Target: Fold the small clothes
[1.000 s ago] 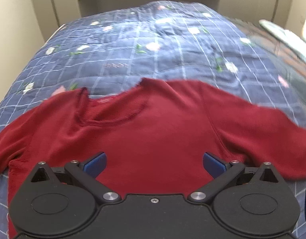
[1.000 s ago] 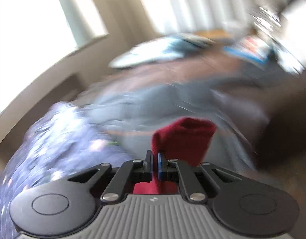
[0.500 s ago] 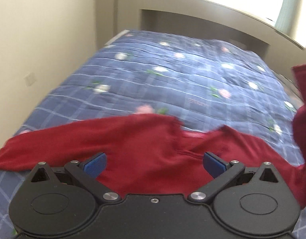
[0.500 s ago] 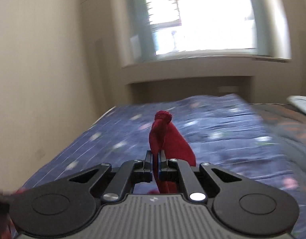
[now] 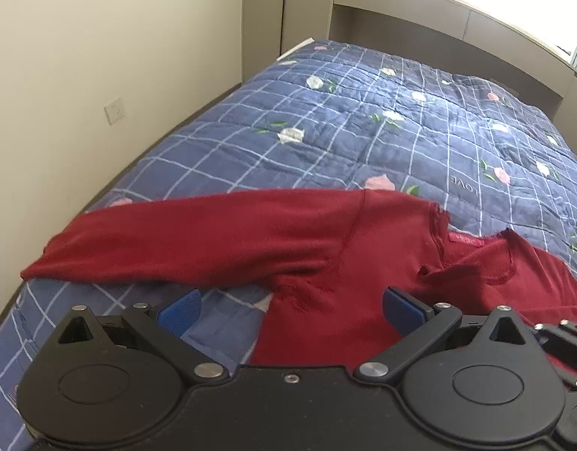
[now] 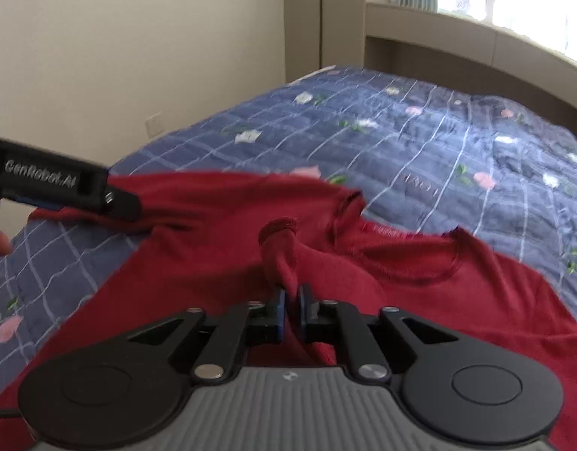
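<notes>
Writing: "GenRobot.AI" on left claw [image 6: 111, 203] body; "LOVE" stitched on quilt [image 5: 363, 139]
Sweater [image 5: 326, 248]: red, flat across bed's near end, neckline toward headboard, one sleeve reaching the wall-side edge
Left claw: gaping, empty
Right claw [image 6: 290, 306]: just easing apart, cuff between pads

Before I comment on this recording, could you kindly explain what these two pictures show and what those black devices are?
No robot here: a person holds a two-finger gripper in each hand, each carrying a wide-angle camera that looks along its fingers. One picture looks out from the left gripper, the other from the right gripper. A red sweater lies on a blue flowered quilt, one sleeve stretched towards the wall. The left gripper hangs open above it, holding nothing. The right gripper's jaws have just been opening; the other sleeve's cuff sits between them, over the sweater's chest.
</notes>
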`<action>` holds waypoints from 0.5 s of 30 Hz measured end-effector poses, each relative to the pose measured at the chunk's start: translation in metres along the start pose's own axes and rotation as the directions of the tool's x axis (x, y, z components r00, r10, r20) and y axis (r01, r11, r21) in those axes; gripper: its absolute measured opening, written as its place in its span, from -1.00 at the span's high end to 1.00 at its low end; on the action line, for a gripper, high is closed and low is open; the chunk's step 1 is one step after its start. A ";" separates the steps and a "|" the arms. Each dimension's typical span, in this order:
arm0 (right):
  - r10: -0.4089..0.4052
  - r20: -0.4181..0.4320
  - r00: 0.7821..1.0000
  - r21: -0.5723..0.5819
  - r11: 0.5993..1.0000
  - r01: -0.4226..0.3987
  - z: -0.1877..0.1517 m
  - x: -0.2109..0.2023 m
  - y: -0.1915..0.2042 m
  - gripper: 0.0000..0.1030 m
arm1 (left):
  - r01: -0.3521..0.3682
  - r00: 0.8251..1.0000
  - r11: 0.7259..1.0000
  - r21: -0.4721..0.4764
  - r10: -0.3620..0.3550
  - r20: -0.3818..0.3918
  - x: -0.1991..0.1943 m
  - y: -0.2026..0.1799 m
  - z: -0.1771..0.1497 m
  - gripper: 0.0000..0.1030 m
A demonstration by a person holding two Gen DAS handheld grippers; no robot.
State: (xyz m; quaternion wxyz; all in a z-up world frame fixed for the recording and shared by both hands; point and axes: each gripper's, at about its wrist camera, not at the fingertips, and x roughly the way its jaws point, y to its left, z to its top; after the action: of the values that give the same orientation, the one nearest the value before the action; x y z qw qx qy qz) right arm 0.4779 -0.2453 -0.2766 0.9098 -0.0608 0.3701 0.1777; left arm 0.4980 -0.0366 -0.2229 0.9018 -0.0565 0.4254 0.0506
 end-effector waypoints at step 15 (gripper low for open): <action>-0.480 -0.183 0.858 0.250 0.821 0.513 -0.094 -0.104 -0.104 -0.82 | 0.076 0.993 0.990 0.117 -0.065 -0.101 0.040 -0.075 -0.024 -0.99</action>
State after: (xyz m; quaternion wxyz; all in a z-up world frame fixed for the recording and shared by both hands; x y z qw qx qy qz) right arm 0.3860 -0.3938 -0.2738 0.9011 -0.0312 0.4138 -0.1256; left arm 0.5155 -0.1122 -0.2642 0.8832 -0.0194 0.4685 -0.0099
